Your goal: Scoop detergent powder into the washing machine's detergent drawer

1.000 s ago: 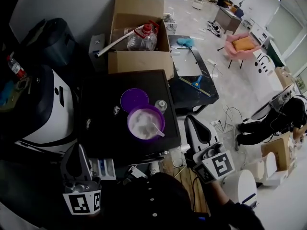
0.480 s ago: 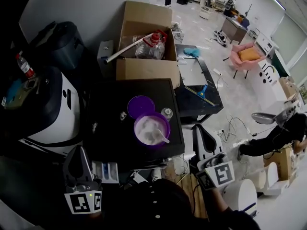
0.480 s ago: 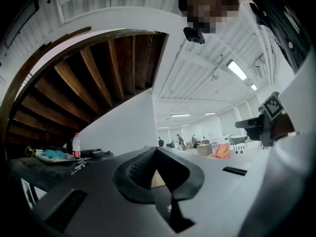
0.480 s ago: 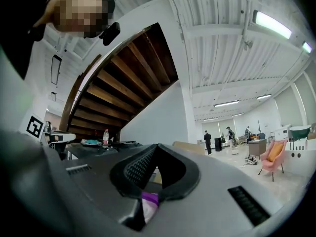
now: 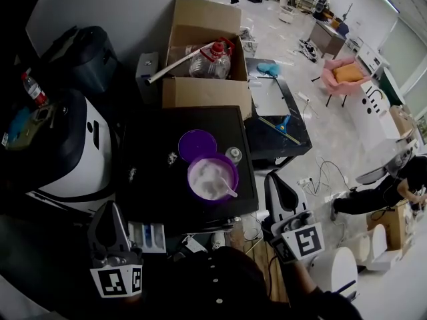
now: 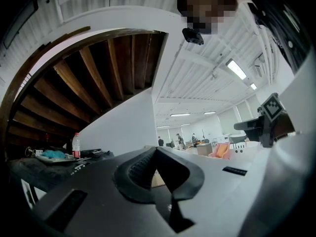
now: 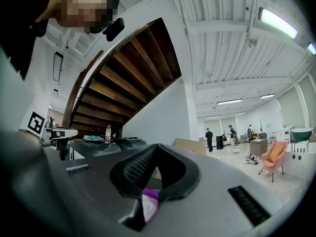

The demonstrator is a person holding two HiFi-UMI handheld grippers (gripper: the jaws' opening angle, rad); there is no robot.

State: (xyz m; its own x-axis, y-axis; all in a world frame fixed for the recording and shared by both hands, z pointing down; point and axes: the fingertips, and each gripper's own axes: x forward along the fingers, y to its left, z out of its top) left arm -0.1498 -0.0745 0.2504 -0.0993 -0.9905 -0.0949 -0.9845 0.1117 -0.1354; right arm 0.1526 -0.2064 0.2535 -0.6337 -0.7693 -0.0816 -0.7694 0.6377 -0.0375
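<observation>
A purple bowl (image 5: 212, 177) of white detergent powder stands on the black top, with a white scoop (image 5: 223, 189) lying in it. A purple lid (image 5: 197, 144) and a small clear cup (image 5: 233, 155) sit just behind it. Below the top's near edge the white detergent drawer (image 5: 148, 235) stands pulled out, showing blue compartments. My left gripper (image 5: 109, 209) (image 6: 155, 149) hangs left of the drawer, shut and empty. My right gripper (image 5: 272, 177) (image 7: 155, 147) is off the top's right edge, also shut and empty, with a sliver of the purple bowl (image 7: 150, 201) showing under its jaws.
An open cardboard box (image 5: 207, 92) with a large plastic bottle (image 5: 212, 60) stands behind the black top. A white machine (image 5: 80, 152) is at the left, a low dark table (image 5: 273, 112) at the right. A person (image 5: 390, 185) crouches at the far right near cables on the floor.
The head view has shifted slightly, so everything sits a little lower and to the right. Both grippers keep about the same place and stay shut. The bowl and scoop are unmoved.
</observation>
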